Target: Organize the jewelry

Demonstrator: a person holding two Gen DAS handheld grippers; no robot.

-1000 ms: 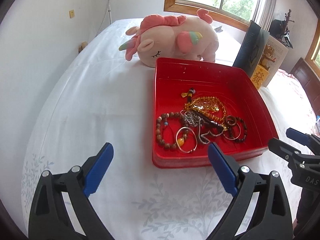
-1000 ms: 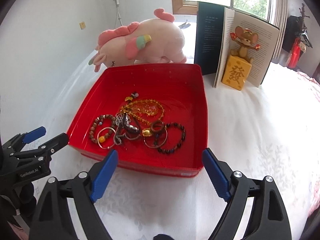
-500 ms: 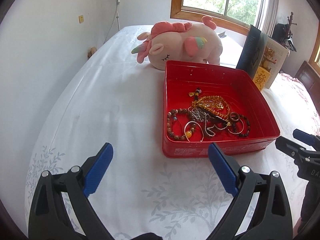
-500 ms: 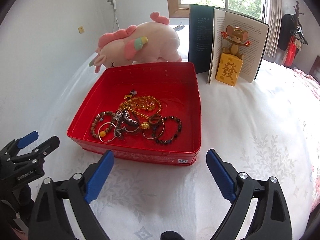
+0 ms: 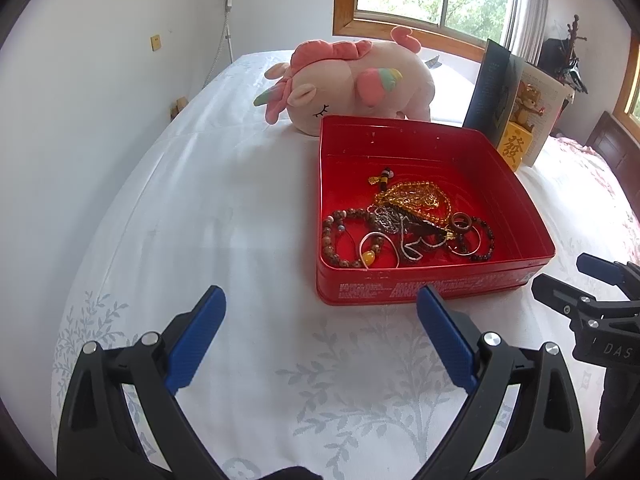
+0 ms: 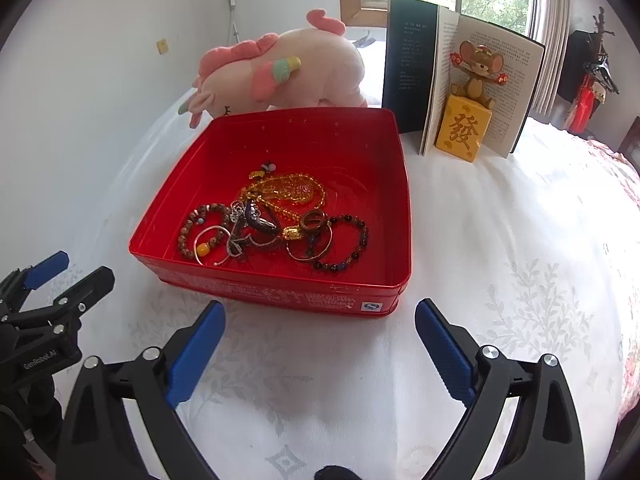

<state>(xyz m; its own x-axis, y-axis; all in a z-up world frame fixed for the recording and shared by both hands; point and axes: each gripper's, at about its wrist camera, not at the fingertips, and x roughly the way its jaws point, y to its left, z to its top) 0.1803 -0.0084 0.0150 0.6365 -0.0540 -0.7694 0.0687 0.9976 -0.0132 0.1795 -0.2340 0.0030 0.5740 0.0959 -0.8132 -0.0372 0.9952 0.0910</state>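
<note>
So here's where I'm at: both tongs are spread wide and holding nothing, hovering over the bed [image 5: 200, 220] just short of the red tin [image 6: 280, 284]. The jewelry pile [image 6: 276, 224] sits tangled in the near half of the tin, toward its front wall, and the far half looks bare. From the left tongs [image 5: 320, 320] the pile lies ahead and off to the right; from the right tongs [image 6: 318, 332] it's ahead and slightly left, almost dead centre. So I'd say the right one has the straighter shot in over the front rim. The dark bead bracelet [image 6: 344, 240] lies at the pile's right edge, nearest that side, and looks the least knotted in.
</note>
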